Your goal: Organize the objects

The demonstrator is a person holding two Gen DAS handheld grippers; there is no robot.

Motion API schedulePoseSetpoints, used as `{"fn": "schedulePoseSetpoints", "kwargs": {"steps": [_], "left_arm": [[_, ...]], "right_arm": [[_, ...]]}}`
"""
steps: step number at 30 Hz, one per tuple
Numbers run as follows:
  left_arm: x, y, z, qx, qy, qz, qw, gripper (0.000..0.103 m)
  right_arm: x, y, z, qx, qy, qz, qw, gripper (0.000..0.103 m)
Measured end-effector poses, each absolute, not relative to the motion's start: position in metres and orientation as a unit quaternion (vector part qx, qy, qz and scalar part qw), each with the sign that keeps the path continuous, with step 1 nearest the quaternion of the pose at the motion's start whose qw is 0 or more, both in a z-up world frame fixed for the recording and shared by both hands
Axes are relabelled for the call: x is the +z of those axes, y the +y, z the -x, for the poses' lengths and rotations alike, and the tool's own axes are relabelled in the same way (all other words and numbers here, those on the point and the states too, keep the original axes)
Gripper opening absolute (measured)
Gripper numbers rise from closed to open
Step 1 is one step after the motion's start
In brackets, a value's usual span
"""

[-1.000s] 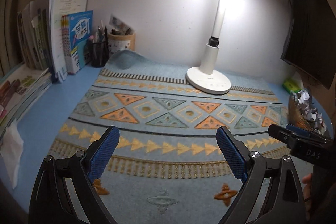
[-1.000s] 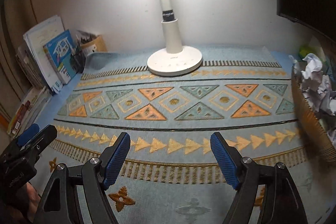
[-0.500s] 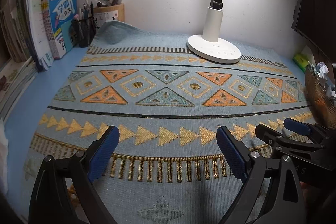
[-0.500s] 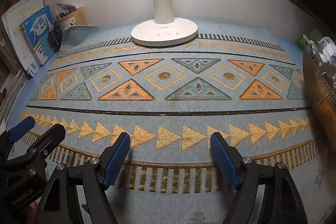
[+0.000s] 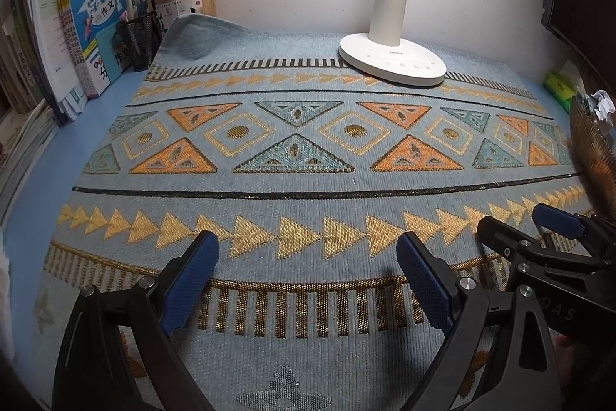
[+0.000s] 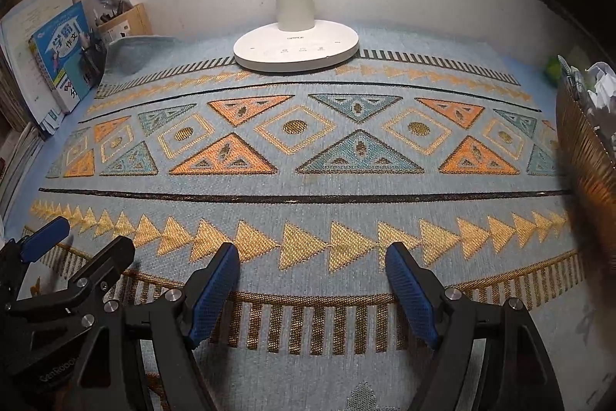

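Note:
My left gripper [image 5: 306, 245] hangs open just above the near part of a blue patterned mat [image 5: 300, 180], with nothing between its blue pads. To its right, my right gripper [image 6: 312, 253] is also open and empty over the same gold-triangle band of the mat [image 6: 308, 195]. Each shows in the other's view: the right gripper [image 5: 527, 224] at the right edge, the left gripper [image 6: 81, 245] at the lower left. A wicker basket [image 6: 589, 156] of crumpled paper [image 6: 604, 83] stands at the right edge of the mat.
A white desk lamp [image 5: 392, 60] stands lit at the back of the mat. Upright books [image 5: 92, 26], a black mesh pen holder [image 5: 140, 37] and a wooden box [image 5: 184, 2] line the back left. A green pack [image 5: 558, 87] lies at the back right by the basket [image 5: 593, 149].
Both grippers have sunk toward the mat and tipped further down, so the mat fills more of each view. Their jaws have stayed as wide as before.

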State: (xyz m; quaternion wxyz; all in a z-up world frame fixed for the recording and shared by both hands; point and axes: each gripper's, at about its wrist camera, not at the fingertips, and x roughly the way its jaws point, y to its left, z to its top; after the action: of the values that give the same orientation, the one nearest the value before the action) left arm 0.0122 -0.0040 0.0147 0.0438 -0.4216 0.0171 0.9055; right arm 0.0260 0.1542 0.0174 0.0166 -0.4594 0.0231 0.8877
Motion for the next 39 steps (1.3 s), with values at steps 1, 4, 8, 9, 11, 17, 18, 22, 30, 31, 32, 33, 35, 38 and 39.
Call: {"fn": "schedulePoseSetpoints", "kwargs": {"steps": [1,4,8,9,11,17,18,22,30,31,32,33,35,38,39], "left_arm": [[0.014,-0.003,-0.011,0.904,0.019,0.426,0.045,0.093],[0.010,-0.001,-0.008,0.897,0.024,0.439,0.046,0.093],[0.005,-0.003,-0.002,0.890,0.019,0.454,0.044,0.097],[0.004,-0.004,-0.001,0.889,0.018,0.456,0.043,0.100],[0.004,-0.005,0.001,0.887,0.016,0.459,0.040,0.102],[0.003,-0.006,0.001,0.887,0.012,0.460,0.036,0.102],[0.003,-0.005,0.000,0.888,0.015,0.458,0.035,0.103],[0.003,-0.007,0.000,0.890,0.016,0.454,0.038,0.103],[0.003,-0.007,0.000,0.890,0.018,0.455,0.038,0.103],[0.003,-0.006,-0.001,0.890,0.017,0.454,0.037,0.103],[0.003,-0.007,-0.001,0.890,0.017,0.454,0.037,0.103],[0.003,-0.007,-0.001,0.890,0.017,0.454,0.038,0.103],[0.003,-0.008,0.000,0.890,0.017,0.454,0.038,0.103],[0.003,-0.007,-0.001,0.890,0.016,0.454,0.039,0.103],[0.002,-0.007,-0.001,0.890,0.016,0.454,0.039,0.103]], "right_arm": [[0.017,0.153,-0.026,0.887,0.019,0.461,0.018,0.077],[0.016,0.152,-0.026,0.886,0.012,0.463,0.026,0.078],[0.016,0.155,-0.026,0.886,0.018,0.462,0.029,0.078],[0.016,0.155,-0.026,0.886,0.019,0.462,0.029,0.078],[0.016,0.155,-0.026,0.886,0.018,0.463,0.030,0.078],[0.013,0.164,-0.022,0.878,0.031,0.474,0.049,0.097],[0.013,0.164,-0.022,0.879,0.029,0.474,0.050,0.097],[0.013,0.162,-0.022,0.878,0.028,0.474,0.050,0.097],[0.012,0.166,-0.021,0.874,0.028,0.482,0.055,0.103],[0.012,0.166,-0.020,0.874,0.026,0.482,0.054,0.103],[0.012,0.166,-0.020,0.874,0.024,0.482,0.054,0.103],[0.012,0.166,-0.020,0.874,0.024,0.482,0.053,0.103],[0.012,0.166,-0.022,0.878,0.028,0.475,0.057,0.103],[0.012,0.165,-0.025,0.882,0.026,0.467,0.055,0.103],[0.012,0.165,-0.025,0.883,0.026,0.465,0.055,0.103]]}}
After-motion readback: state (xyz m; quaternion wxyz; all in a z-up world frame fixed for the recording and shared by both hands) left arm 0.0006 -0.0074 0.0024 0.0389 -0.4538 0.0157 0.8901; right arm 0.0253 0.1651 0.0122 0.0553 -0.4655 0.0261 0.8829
